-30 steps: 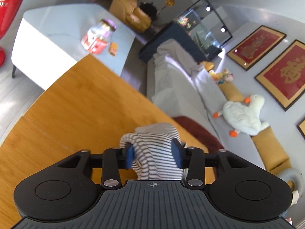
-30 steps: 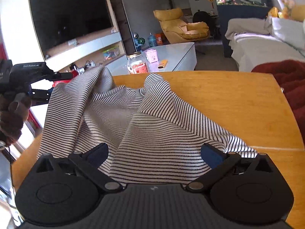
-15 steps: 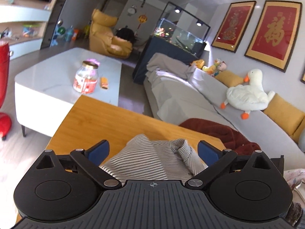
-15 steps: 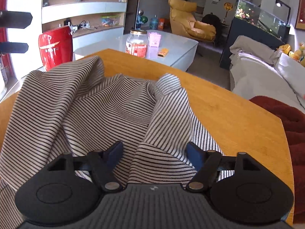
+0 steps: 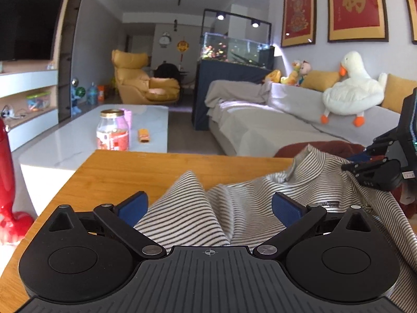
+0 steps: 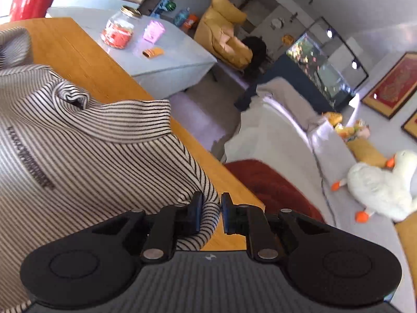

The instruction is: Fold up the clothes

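A black-and-white striped shirt [image 5: 234,206] lies rumpled on the wooden table [image 5: 125,172]. My left gripper [image 5: 209,204] is open, its blue pads [image 5: 133,206] wide apart over a raised fold of the shirt. In the right wrist view the shirt [image 6: 78,161] shows its collar and a printed label. My right gripper [image 6: 211,208] is shut on the shirt's edge near the table's right side [image 6: 229,182]. The right gripper also shows in the left wrist view [image 5: 375,169], at the shirt's far right.
A white coffee table [image 5: 78,135] with a glass jar [image 5: 112,130] stands beyond the wooden table. A grey sofa [image 5: 273,125] with a plush duck [image 5: 351,91] and a dark red blanket [image 6: 273,185] lies to the right. A red appliance [image 5: 5,182] stands at left.
My left gripper let go of the shirt, opened and levelled out. My right gripper went from open over the shirt to shut on its right edge and swung right.
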`<action>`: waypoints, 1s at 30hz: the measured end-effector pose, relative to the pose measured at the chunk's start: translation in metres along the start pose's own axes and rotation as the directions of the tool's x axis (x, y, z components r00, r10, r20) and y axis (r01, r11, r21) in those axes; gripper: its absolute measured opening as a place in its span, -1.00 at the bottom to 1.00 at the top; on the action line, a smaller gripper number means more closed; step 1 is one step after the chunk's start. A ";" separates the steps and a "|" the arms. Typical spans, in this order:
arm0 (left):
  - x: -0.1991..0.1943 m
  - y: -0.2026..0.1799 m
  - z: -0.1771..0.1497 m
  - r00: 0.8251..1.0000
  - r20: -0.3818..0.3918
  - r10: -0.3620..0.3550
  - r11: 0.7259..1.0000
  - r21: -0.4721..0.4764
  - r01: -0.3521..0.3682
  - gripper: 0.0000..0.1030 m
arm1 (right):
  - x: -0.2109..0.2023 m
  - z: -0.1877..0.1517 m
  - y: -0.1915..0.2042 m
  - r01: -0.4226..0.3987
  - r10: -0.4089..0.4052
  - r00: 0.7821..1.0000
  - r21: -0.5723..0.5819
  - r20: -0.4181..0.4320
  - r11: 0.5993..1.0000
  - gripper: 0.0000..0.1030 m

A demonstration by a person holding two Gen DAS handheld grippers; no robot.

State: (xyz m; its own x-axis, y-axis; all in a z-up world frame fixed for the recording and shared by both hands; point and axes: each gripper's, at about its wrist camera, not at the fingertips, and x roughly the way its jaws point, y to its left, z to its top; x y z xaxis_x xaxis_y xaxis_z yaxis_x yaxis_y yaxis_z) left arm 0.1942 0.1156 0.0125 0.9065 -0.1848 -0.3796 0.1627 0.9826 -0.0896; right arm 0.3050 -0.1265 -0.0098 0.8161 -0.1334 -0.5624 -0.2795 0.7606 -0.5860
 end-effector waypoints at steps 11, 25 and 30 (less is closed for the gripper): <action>0.004 0.004 0.001 0.994 -0.053 0.095 0.995 0.048 -0.093 1.00 | -0.087 -0.020 -0.042 -0.146 0.115 0.982 0.212 0.151 0.966 0.27; -0.027 0.014 0.017 0.994 -0.048 0.102 0.995 -0.012 -0.103 1.00 | -0.229 -0.145 0.052 -0.537 0.536 0.843 0.093 0.033 0.839 0.26; -0.045 0.007 0.023 0.997 -0.082 -0.006 0.996 -0.090 -0.002 1.00 | -0.226 -0.127 0.010 -0.468 0.459 0.884 0.185 0.093 0.864 -0.83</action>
State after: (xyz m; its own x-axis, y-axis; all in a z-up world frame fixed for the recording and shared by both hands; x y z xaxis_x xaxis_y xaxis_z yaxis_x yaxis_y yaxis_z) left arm 0.1630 0.1311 0.0502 0.8704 -0.1914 -0.4536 0.1253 0.9771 -0.1718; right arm 0.0535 -0.1694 0.0374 0.6401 0.2904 -0.7113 -0.5300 0.8371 -0.1352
